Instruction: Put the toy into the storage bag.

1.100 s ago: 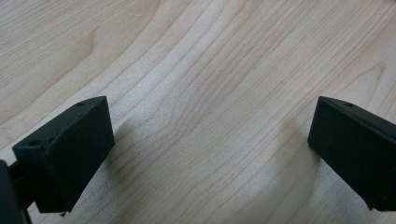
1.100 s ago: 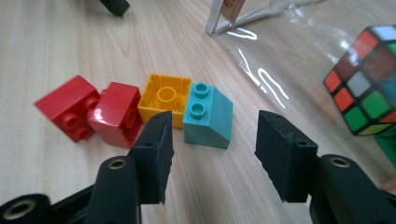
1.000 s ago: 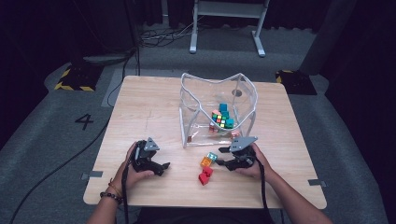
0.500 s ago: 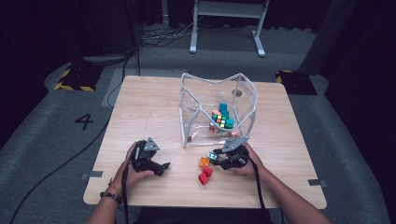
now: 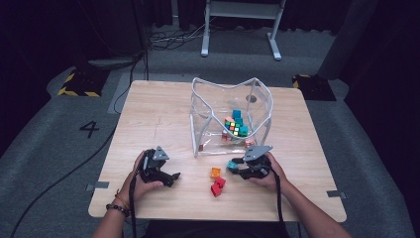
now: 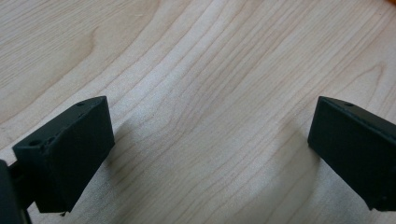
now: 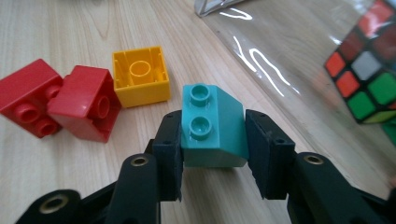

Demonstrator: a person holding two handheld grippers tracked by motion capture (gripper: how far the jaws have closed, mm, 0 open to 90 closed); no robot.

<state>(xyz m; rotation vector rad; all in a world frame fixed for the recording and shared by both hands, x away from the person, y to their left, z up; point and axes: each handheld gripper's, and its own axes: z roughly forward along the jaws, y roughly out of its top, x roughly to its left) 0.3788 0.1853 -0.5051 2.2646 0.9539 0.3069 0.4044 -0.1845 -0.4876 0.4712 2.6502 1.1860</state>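
The right gripper (image 7: 212, 135) has just been closing and its jaws now press on both sides of a teal brick (image 7: 212, 126), holding it low over the tabletop (image 5: 158, 114) just in front of the clear plastic bin (image 5: 262, 106). Just beside it lie an orange brick (image 7: 140, 77) and two red bricks (image 7: 60, 105) touching each other, while a puzzle cube (image 7: 369, 79) sits behind the bin's clear wall. The left gripper (image 6: 210, 154) rests well apart on bare wood, its jaws wide with nothing between them.
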